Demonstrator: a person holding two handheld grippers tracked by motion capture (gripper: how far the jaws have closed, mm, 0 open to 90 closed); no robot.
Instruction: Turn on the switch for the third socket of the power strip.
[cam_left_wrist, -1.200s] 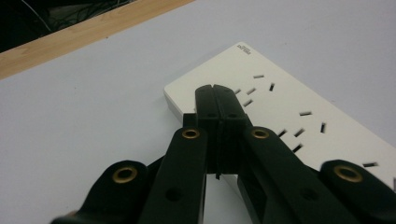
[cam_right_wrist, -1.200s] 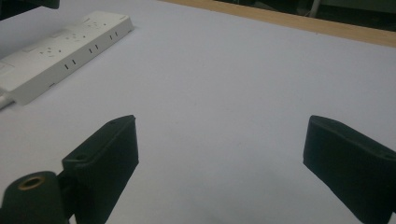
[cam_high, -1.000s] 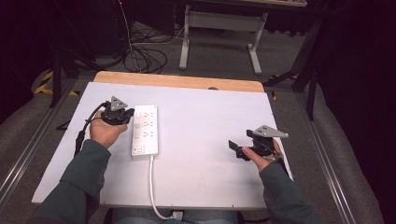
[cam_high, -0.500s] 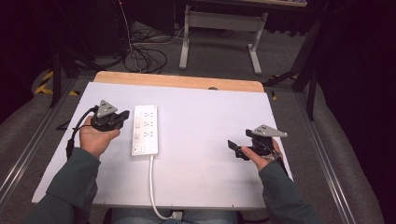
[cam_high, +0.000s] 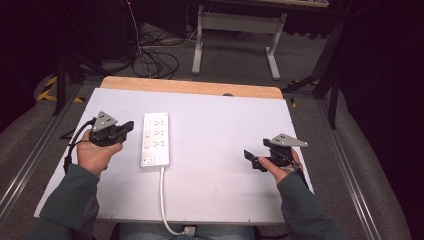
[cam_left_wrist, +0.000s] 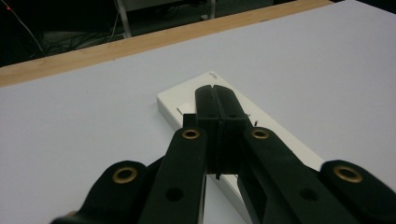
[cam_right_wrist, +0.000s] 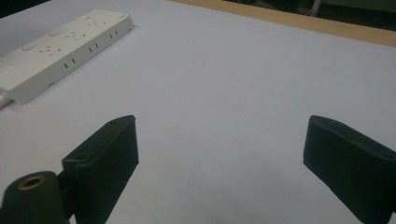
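A white power strip (cam_high: 155, 139) lies lengthwise on the white tabletop (cam_high: 220, 125), left of centre. My left gripper (cam_high: 129, 127) hovers just left of the strip and points toward it, jaws shut with nothing between them. In the left gripper view the closed jaws (cam_left_wrist: 215, 93) sit over the power strip (cam_left_wrist: 285, 142). My right gripper (cam_high: 253, 160) rests near the table's right edge, open and empty, pointing left. In the right gripper view its jaws (cam_right_wrist: 219, 144) stand wide apart over bare table, with the power strip (cam_right_wrist: 65, 46) far off at upper left.
The strip's white cord (cam_high: 163, 200) runs to the near edge and drops off. A wooden strip (cam_high: 190, 87) borders the far edge. Beyond it, a desk frame (cam_high: 235, 35) and loose cables (cam_high: 150, 60) stand on the dark floor.
My left hand has drawn its gripper leftward, off the power strip's edge, to hover beside it. The right hand has stayed put.
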